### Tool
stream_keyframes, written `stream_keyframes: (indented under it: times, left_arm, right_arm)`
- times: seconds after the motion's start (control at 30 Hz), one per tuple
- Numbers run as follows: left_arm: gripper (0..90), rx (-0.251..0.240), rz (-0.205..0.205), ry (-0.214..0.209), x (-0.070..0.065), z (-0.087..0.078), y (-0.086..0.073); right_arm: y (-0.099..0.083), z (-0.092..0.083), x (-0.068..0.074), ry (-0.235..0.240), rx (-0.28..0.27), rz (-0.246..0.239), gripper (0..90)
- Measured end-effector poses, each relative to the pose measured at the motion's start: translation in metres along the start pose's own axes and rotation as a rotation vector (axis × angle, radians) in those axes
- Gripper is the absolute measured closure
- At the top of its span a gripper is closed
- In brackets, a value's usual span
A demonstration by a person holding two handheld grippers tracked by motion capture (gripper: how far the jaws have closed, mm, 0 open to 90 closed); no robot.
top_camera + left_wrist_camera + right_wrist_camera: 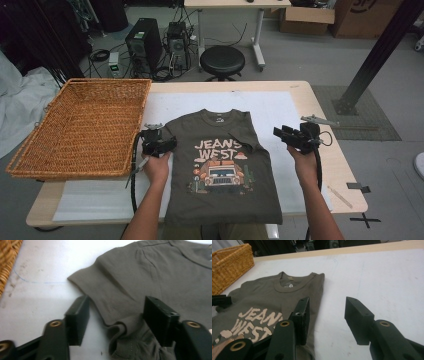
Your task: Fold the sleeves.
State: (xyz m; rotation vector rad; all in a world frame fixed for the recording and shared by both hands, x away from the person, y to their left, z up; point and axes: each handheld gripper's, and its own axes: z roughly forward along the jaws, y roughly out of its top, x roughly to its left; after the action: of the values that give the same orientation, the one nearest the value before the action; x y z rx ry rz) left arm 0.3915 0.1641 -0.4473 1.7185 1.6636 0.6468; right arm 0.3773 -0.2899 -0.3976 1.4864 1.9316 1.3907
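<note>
Risk sits beside the basket (pixel 80 127): left tool (pixel 115 315), jaws parted astride the T-shirt (pixel 222 165) sleeve, may pinch one layer only, seemingly, dragging it askew on the worktop (pixel 295 102). Right tool (pixel 325 318) hangs released, empty.

Olive printed T-shirt (pixel 225 165) flat on white-topped table (pixel 280 105), left gripper (pixel 167 143) at its sleeve, right gripper (pixel 286 135) alongside.

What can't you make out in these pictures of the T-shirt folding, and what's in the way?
- T-shirt hem: in the high view it hangs over the table's near edge, cut off by the bottom of the frame.
- Neck label: in the right gripper view, too small to read.
- Left tool grip: in the left gripper view the sleeve lies bunched between the jaws; whether the pads press on it cannot be told.
- Basket far side: cropped in both gripper views.
</note>
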Motion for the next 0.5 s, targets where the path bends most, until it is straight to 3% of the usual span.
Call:
stream_keyframes:
  times: [0.13, 0.23, 0.33, 0.5]
  left_arm:
    - [78.1, 0.004, -0.043, -0.075, 0.000, 0.001, 0.002]
    - [83.3, 0.002, -0.067, -0.083, 0.000, -0.001, 0.004]
    - [83.4, -0.071, 0.029, -0.076, -0.011, -0.012, 0.008]
    - [82.0, -0.120, 0.203, -0.150, -0.042, -0.024, 0.013]
  right_arm:
    - [-0.006, -0.004, -0.005, -0.006, 0.015, 0.003, 53.9]
    - [-0.010, -0.006, -0.007, 0.003, 0.011, 0.010, 54.1]
    - [-0.013, -0.007, -0.009, 0.009, 0.010, 0.016, 54.1]
    - [-0.015, -0.002, -0.007, 0.025, 0.022, 0.017, 54.0]
